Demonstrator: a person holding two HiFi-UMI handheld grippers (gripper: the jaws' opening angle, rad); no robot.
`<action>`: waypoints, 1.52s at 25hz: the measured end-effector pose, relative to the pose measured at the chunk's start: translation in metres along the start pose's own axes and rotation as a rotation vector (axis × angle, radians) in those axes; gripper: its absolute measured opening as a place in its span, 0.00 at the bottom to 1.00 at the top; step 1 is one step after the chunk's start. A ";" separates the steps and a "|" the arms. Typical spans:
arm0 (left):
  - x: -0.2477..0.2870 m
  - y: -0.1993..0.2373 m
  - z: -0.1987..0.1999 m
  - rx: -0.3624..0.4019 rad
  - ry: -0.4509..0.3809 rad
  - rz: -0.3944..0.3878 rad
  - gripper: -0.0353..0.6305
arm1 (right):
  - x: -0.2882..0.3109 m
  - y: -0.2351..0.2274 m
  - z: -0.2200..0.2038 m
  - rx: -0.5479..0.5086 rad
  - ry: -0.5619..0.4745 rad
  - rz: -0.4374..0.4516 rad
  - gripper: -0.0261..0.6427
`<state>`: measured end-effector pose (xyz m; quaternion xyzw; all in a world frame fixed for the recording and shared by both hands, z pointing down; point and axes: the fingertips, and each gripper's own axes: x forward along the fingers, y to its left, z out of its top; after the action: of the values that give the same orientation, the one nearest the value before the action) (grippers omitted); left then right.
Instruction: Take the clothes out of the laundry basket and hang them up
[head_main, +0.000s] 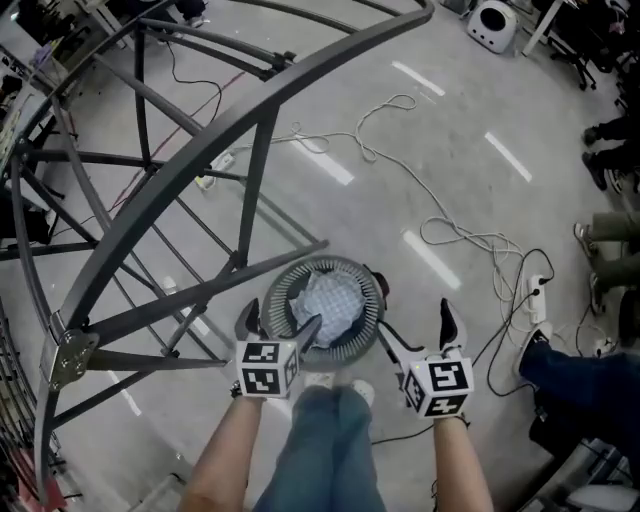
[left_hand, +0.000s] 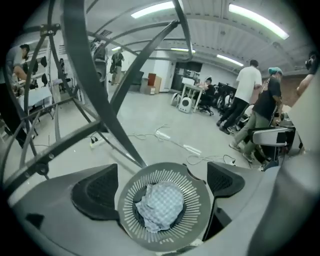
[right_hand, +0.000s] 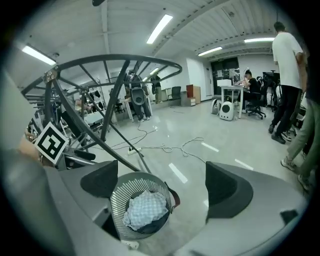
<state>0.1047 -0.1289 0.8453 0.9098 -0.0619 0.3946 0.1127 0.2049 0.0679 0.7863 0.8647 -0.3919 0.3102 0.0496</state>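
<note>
— So, what's on the left?
— A dark tubular drying rack. The left gripper is gaping and empty, poised over the round slatted laundry basket.
— Clothes?
— 1 crumpled checked cloth lies inside. The right gripper is equally spread, holding nothing, probably ready to dip in.
</note>
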 end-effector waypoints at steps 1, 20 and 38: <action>0.009 0.003 -0.010 -0.018 0.015 0.000 0.89 | 0.005 -0.003 -0.009 0.014 0.007 -0.009 0.83; 0.191 0.060 -0.173 -0.141 0.273 0.141 0.38 | 0.078 -0.041 -0.167 0.089 0.040 -0.033 0.83; 0.287 0.079 -0.257 -0.159 0.343 -0.009 0.35 | 0.129 -0.069 -0.240 0.154 0.001 -0.034 0.83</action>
<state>0.1033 -0.1467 1.2380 0.8178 -0.0686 0.5372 0.1947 0.1988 0.1105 1.0643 0.8725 -0.3520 0.3387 -0.0115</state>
